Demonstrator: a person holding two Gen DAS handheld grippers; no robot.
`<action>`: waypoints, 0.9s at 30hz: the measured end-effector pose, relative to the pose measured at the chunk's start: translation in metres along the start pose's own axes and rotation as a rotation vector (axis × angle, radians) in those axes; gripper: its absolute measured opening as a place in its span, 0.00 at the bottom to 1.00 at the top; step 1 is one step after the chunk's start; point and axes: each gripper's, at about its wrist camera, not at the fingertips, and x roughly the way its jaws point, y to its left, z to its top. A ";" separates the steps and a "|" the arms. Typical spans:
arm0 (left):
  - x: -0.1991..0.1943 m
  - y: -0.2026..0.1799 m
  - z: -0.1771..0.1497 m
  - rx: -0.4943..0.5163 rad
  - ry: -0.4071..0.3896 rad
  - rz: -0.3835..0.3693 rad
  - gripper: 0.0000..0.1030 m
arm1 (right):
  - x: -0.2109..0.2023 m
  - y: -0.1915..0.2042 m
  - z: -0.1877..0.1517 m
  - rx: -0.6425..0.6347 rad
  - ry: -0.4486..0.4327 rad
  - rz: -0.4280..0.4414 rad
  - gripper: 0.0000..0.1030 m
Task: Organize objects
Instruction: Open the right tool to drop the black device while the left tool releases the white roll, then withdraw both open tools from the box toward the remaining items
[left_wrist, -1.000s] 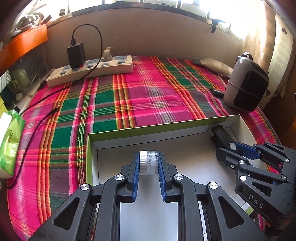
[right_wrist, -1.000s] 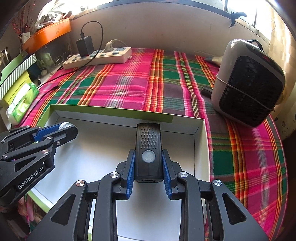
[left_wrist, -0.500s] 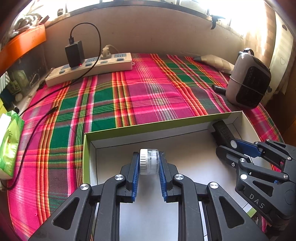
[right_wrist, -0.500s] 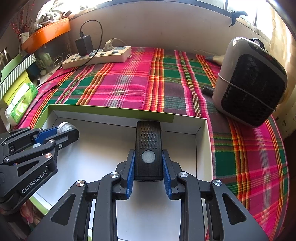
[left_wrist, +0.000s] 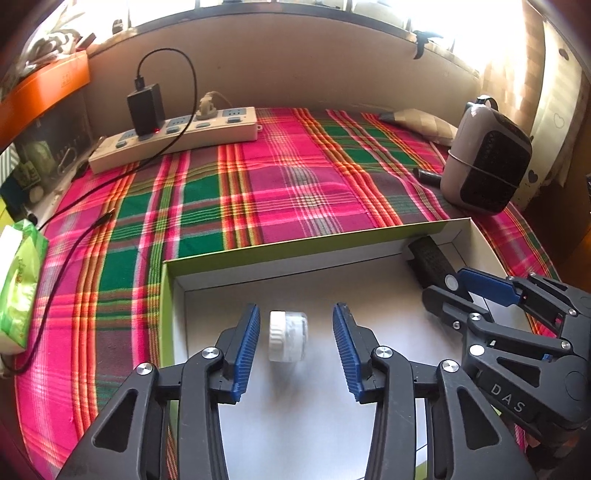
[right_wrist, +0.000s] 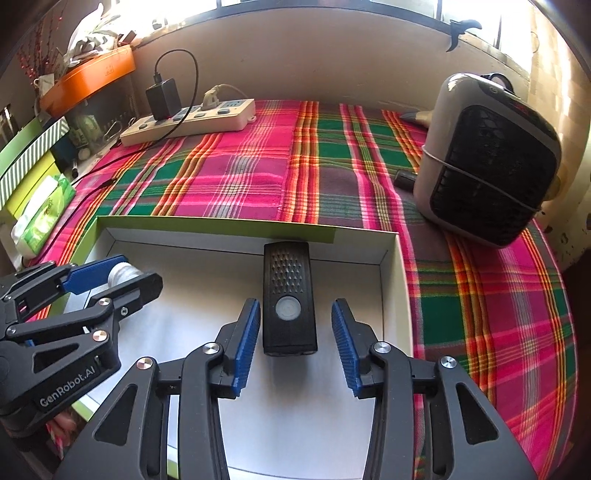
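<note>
Plaid cloth (left_wrist: 288, 192) covers the table under a green-rimmed box (left_wrist: 295, 246).

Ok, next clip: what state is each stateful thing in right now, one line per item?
Left gripper: fingers opening, clear of the jar.
Small clear jar with white lid: released, on its side in the box.
Right gripper: fingers opening, clear of the device.
Flat black rectangular device: released, lying flat in the box.
Shallow white box with green rim: open-topped.
Black charger: plugged into the white power strip.
</note>
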 end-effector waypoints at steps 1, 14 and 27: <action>-0.001 0.001 0.000 -0.004 -0.001 0.001 0.38 | -0.002 0.000 -0.001 0.003 -0.002 0.001 0.41; -0.043 0.003 -0.017 -0.017 -0.059 0.008 0.38 | -0.039 0.005 -0.018 0.014 -0.059 -0.004 0.41; -0.083 0.015 -0.055 -0.077 -0.106 0.010 0.38 | -0.069 0.001 -0.057 0.044 -0.092 0.005 0.41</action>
